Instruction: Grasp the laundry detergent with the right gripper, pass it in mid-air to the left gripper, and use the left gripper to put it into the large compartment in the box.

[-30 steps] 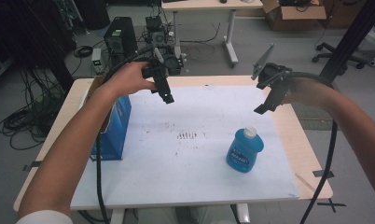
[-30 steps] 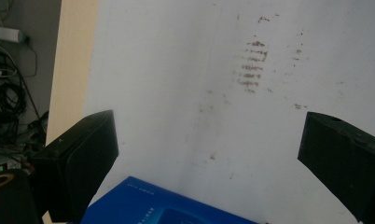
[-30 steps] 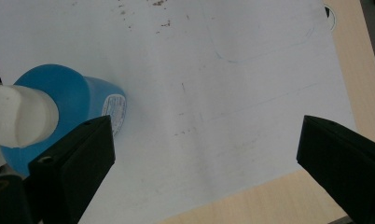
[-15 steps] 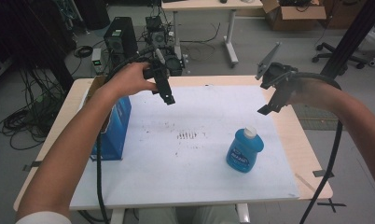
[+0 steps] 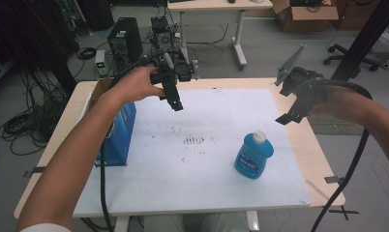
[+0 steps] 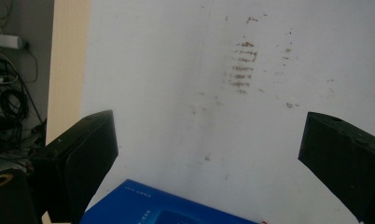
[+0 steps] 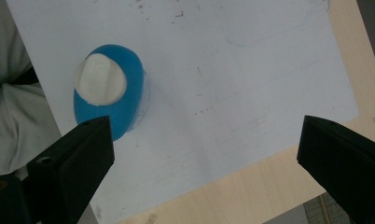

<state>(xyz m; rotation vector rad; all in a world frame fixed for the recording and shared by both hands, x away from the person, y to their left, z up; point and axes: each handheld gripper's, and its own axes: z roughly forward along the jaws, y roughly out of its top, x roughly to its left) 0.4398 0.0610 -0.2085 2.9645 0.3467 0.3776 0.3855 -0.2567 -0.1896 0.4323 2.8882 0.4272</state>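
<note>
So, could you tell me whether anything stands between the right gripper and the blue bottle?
Nothing visible does. The right gripper hangs open above the table's right side, and the blue bottle stands upright, alone on the white sheet below it, with bare sheet around it.

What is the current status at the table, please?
Left tool open, above blue box. Right tool open, above blue bottle. Bottle upright, untouched. Nothing in the way.

Glossy blue plastic bottle (image 5: 253,157) with matt white cap (image 7: 100,78); glossy blue cardboard box (image 5: 116,133); matt, stained white sheet (image 5: 207,121) over pale wood tabletop (image 5: 318,154).
</note>
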